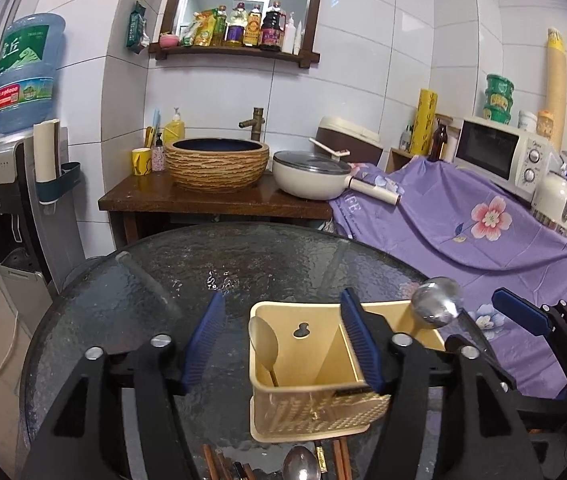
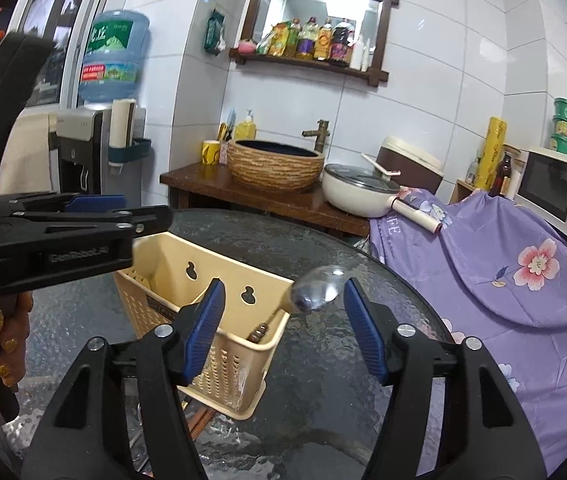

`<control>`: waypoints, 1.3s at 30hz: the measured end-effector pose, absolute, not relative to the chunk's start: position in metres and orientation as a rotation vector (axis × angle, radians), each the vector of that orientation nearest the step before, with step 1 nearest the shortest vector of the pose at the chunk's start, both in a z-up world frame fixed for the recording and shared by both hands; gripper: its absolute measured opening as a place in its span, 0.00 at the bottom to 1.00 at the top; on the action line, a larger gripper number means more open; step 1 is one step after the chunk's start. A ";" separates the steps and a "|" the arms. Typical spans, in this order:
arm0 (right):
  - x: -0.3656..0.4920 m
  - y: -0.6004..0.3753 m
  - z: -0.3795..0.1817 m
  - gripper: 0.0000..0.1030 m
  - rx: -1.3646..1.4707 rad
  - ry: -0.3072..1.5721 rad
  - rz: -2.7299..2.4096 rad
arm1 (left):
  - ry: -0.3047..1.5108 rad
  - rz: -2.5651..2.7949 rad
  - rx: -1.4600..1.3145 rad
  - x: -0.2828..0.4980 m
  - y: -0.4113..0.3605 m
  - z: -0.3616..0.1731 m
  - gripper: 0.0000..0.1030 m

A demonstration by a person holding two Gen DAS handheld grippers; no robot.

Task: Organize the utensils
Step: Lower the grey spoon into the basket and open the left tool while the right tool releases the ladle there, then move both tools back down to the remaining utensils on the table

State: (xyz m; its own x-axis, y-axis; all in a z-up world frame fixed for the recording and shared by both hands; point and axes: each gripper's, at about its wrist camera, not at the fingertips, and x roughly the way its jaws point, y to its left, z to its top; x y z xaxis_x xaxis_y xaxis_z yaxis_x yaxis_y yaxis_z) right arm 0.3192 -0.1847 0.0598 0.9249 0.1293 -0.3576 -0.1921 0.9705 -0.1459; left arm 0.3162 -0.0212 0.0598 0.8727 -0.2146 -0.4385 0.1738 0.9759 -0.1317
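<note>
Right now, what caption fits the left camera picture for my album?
Open left gripper straddles the cream utensil holder as a steel spoon arrives.

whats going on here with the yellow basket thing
A person is sorting utensils into a beige caddy on the glass table, with one tool in each hand. The right tool is open by the caddy's end, with a blurred silver spoon between its fingers, ungripped. The left tool hangs open over the caddy. A gold spoon is already inside; chopsticks and another spoon lie on the table.
</note>
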 end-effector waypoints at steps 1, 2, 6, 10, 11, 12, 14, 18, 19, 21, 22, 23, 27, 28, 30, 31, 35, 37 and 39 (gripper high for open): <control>0.313 -0.187 0.061 0.64 -0.168 0.347 0.157 | 0.460 -0.197 -0.094 0.311 -0.019 0.060 0.69; 0.308 -0.189 0.061 0.65 -0.157 0.346 0.152 | 0.456 -0.184 -0.095 0.304 -0.016 0.059 0.76; 0.284 -0.197 0.054 0.67 -0.087 0.385 0.157 | 0.497 -0.134 -0.099 0.284 -0.001 0.045 0.85; 0.271 -0.193 0.024 0.67 -0.074 0.505 0.202 | 0.612 -0.071 -0.102 0.270 0.017 0.014 0.84; 0.269 -0.191 0.015 0.67 -0.074 0.530 0.203 | 0.648 -0.056 -0.088 0.267 0.021 0.003 0.83; 0.268 -0.188 0.004 0.67 -0.076 0.559 0.204 | 0.670 -0.038 -0.070 0.263 0.022 -0.005 0.83; 0.268 -0.182 -0.018 0.67 -0.084 0.623 0.204 | 0.707 -0.002 -0.025 0.256 0.025 -0.023 0.81; 0.272 -0.177 -0.053 0.67 -0.028 0.733 0.224 | 0.768 -0.010 -0.002 0.248 0.031 -0.048 0.69; 0.273 -0.176 -0.059 0.67 -0.023 0.752 0.226 | 0.791 -0.005 0.004 0.247 0.032 -0.055 0.66; 0.272 -0.169 -0.071 0.67 -0.043 0.781 0.220 | 0.813 -0.010 0.000 0.245 0.035 -0.063 0.60; 0.272 -0.166 -0.076 0.67 -0.056 0.790 0.213 | 0.820 -0.014 -0.006 0.243 0.036 -0.066 0.58; 0.272 -0.163 -0.079 0.67 -0.062 0.796 0.208 | 0.826 -0.018 -0.010 0.240 0.036 -0.069 0.56; 0.272 -0.155 -0.088 0.67 -0.063 0.827 0.206 | 0.839 -0.031 -0.007 0.237 0.034 -0.076 0.53; 0.272 -0.153 -0.091 0.67 -0.067 0.834 0.202 | 0.841 -0.034 -0.008 0.235 0.033 -0.078 0.53; 0.274 -0.150 -0.093 0.67 -0.074 0.838 0.189 | 0.847 -0.044 -0.011 0.233 0.029 -0.079 0.51; 0.273 -0.150 -0.093 0.67 -0.075 0.836 0.183 | 0.849 -0.048 -0.012 0.233 0.028 -0.080 0.51; 0.275 -0.152 -0.093 0.67 -0.068 0.846 0.177 | 0.857 -0.061 -0.023 0.232 0.027 -0.084 0.50; 0.275 -0.152 -0.092 0.67 -0.069 0.851 0.174 | 0.860 -0.063 -0.025 0.233 0.026 -0.085 0.49; 0.275 -0.153 -0.091 0.67 -0.073 0.855 0.169 | 0.862 -0.066 -0.026 0.233 0.025 -0.086 0.49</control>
